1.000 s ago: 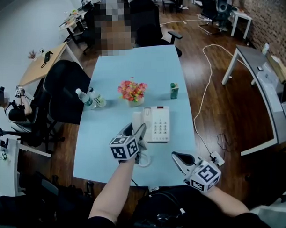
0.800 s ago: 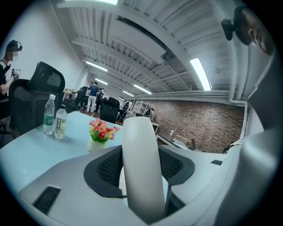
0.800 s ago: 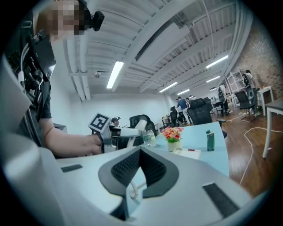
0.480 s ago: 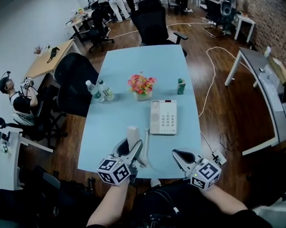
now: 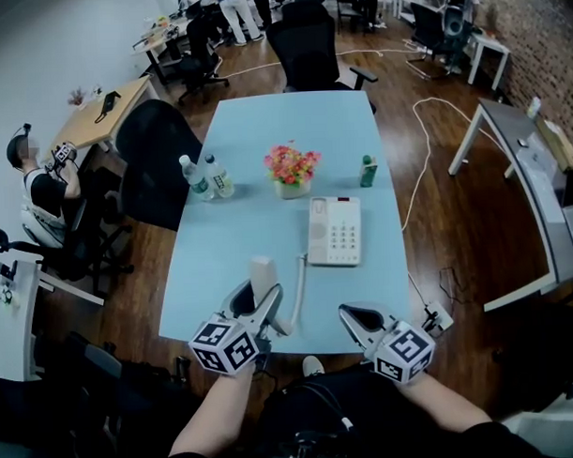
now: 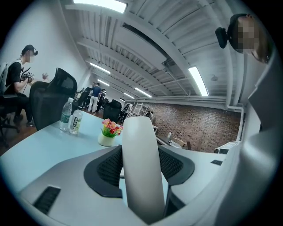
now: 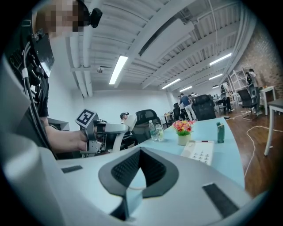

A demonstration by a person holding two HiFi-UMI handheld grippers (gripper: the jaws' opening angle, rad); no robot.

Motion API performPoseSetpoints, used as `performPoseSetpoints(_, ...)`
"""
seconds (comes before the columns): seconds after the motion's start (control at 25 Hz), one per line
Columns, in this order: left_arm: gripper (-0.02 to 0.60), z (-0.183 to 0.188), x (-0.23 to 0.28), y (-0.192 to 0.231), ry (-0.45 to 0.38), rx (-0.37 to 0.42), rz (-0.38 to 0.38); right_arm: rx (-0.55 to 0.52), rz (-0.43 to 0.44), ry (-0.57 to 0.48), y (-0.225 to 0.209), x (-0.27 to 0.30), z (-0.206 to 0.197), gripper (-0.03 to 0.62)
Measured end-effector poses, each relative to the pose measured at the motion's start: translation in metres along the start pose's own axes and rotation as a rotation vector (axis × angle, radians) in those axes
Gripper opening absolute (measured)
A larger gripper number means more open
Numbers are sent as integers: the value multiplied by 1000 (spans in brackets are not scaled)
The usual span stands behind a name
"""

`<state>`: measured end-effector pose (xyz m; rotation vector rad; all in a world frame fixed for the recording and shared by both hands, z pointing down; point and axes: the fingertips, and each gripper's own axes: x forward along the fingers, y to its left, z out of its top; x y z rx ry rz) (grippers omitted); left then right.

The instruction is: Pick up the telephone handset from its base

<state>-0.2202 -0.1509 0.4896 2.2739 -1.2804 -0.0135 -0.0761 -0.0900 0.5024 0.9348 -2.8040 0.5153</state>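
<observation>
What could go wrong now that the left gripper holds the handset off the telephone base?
The cord runs from the handset in the left gripper back to the telephone base; pulling farther could drag the base. The handset looks smooth and is clamped at one narrow spot, so it might pivot or slip.

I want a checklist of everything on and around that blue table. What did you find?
Surface: light blue table, standing on a wood floor.
Job's things: white handset, off its telephone base and held near the table's front edge.
Clutter: flower pot, two water bottles, green bottle.
Grippers: left tongs shut on the handset; right tongs shut, holding nothing.
Cables: coiled cord between handset and base; white cable on the floor to the right.
Surroundings: black office chairs, a seated person, other desks.
</observation>
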Motion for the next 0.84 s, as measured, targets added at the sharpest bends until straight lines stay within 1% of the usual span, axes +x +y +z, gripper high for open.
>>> performPoseSetpoints(0.44,235,3,-7,7,-16,-8,11,-23,5,7,6,4,5,15)
performPoseSetpoints(0.84,235,6,1,11,-20,-11,26,-27,10,10,0,8,6,15)
